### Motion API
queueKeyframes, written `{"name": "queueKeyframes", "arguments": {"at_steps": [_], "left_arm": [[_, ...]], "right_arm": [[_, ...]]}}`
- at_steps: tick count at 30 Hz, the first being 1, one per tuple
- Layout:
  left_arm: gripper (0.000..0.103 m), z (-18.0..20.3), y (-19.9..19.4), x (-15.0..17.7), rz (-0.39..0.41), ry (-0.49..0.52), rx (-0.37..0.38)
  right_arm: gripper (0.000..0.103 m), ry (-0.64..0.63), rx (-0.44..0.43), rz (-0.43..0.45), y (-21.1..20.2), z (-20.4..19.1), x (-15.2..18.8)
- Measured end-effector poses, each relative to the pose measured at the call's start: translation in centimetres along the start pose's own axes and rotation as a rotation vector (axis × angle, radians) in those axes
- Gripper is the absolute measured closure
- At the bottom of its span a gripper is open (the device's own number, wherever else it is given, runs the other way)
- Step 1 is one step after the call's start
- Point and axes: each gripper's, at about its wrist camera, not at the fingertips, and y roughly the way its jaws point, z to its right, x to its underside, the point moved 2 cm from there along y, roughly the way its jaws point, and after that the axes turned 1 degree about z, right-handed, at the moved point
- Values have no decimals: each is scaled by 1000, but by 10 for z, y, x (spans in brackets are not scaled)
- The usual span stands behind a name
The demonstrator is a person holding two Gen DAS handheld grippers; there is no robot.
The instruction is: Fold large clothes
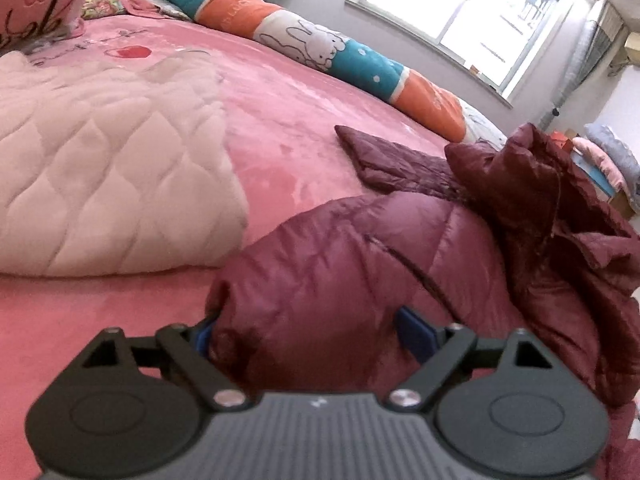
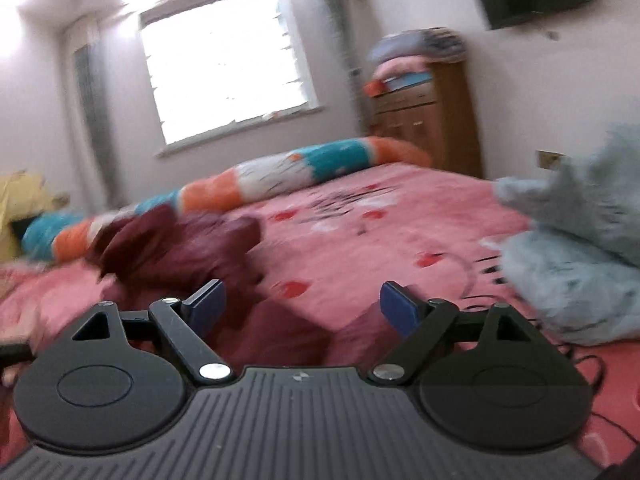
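Note:
A maroon puffy jacket (image 1: 360, 248) lies crumpled on the pink bed cover (image 1: 280, 112). Its hood or collar end is bunched up at the right. My left gripper (image 1: 310, 336) stands wide, with a padded fold of the jacket bulging between its blue fingers (image 1: 416, 336). The left finger is half hidden behind the fabric, and I see no squeeze on the cloth. In the blurred right wrist view the jacket (image 2: 176, 248) lies left of centre. My right gripper (image 2: 304, 306) is open above the jacket's near edge, with nothing between its pads.
A white quilted garment (image 1: 112, 168) lies at the left. A long teal, orange and white bolster (image 1: 320, 40) runs along the bed's far side under the window. A pale blue fluffy garment (image 2: 580, 260) sits at the right, with a wooden cabinet (image 2: 432, 116) behind it.

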Motion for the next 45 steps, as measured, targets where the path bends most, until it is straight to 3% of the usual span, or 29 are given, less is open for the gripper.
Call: {"name": "queueKeyframes", "arguments": {"at_steps": [2, 5, 9, 13, 18, 28, 32, 36, 42, 45], "left_arm": [[22, 4, 5, -1, 1, 14, -3], [58, 10, 6, 0, -4, 54, -18], [82, 20, -4, 2, 0, 117, -33], [88, 37, -29, 5, 41, 208, -11], [89, 62, -72, 19, 55, 288, 90], [90, 114, -141, 78, -5, 357, 266], [90, 140, -157, 111, -19, 442, 316], [91, 159, -156, 135, -72, 489, 347], [99, 178, -157, 170, -144, 560, 397], [99, 173, -161, 174, -159, 562, 399]], "right_arm": [[0, -54, -44, -43, 7, -8, 4], [0, -112, -62, -125, 18, -13, 10], [0, -119, -24, -233, 23, -5, 15], [0, -141, 7, -263, 26, 5, 11], [0, -173, 98, -309, 27, 16, 14], [0, 2, 195, -280, 10, 61, -8], [0, 64, 193, -249, 10, 70, -14], [0, 167, 82, -221, -2, 83, -21], [0, 357, -302, -299, 4, 75, -20], [0, 365, -435, -342, 7, 60, -19]]}}
